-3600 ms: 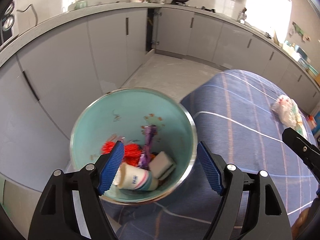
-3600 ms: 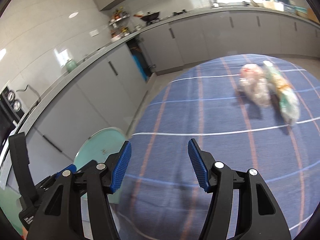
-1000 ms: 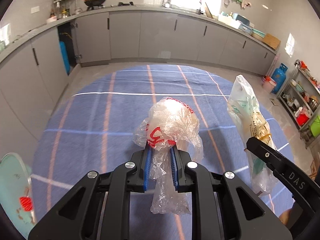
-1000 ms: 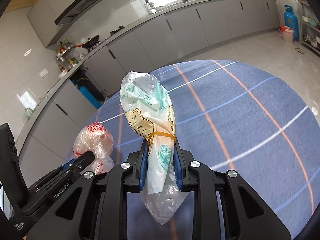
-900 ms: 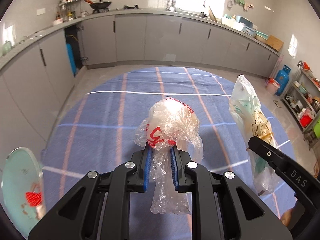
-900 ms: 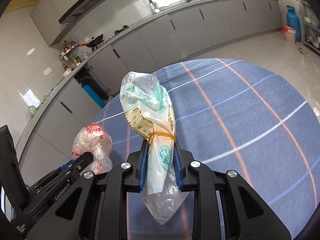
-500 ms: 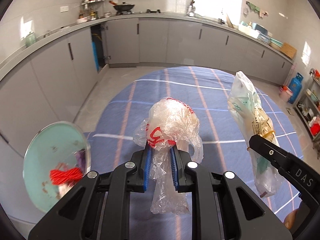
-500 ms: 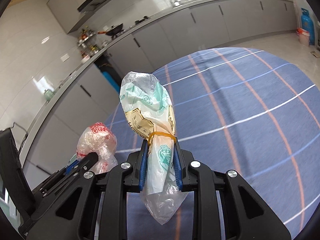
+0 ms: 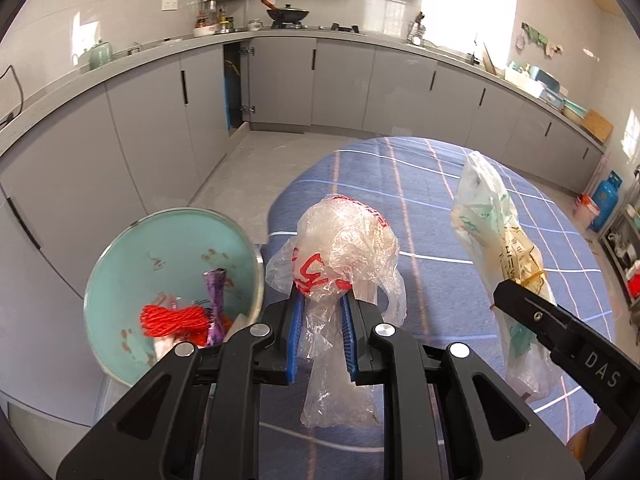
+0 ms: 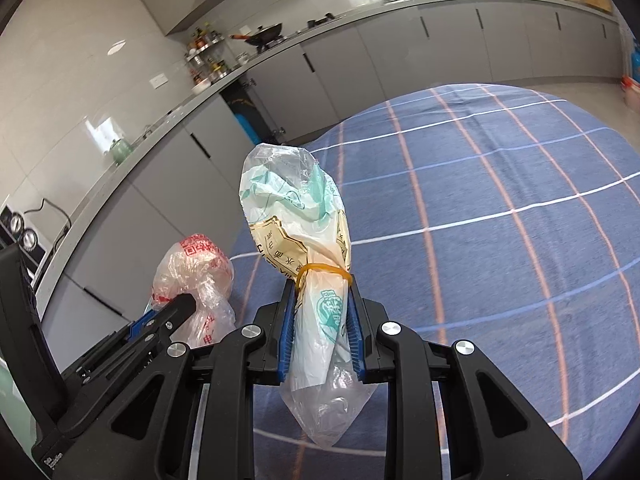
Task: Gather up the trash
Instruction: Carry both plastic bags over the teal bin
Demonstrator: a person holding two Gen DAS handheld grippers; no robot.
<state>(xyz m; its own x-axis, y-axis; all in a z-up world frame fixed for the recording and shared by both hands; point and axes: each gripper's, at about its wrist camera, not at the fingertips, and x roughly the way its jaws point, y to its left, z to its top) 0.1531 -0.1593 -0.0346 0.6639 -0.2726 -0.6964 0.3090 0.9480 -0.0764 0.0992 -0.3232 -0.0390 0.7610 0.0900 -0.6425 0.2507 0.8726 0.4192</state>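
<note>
My left gripper (image 9: pixel 320 312) is shut on a crumpled clear plastic bag with red print (image 9: pixel 344 248), held above the blue checked tablecloth (image 9: pixel 440 208). To its lower left stands a teal trash bin (image 9: pixel 160 248) with red netting, a purple wrapper and other scraps inside. My right gripper (image 10: pixel 322 308) is shut on a green and cream plastic bag (image 10: pixel 296 216) tied with a rubber band. That bag (image 9: pixel 496 240) also shows at the right of the left wrist view, and the clear bag (image 10: pixel 196 272) at the left of the right wrist view.
The tablecloth (image 10: pixel 500 208) covers a round table beyond both bags. Grey kitchen cabinets (image 9: pixel 340 80) and a worktop with a wok (image 9: pixel 286 12) curve round the back. A blue gas cylinder (image 9: pixel 606 200) stands on the floor at far right.
Both grippers have swung left with their bags still held. The teal bin has come from the left edge well into the left wrist view, and its contents now show.
</note>
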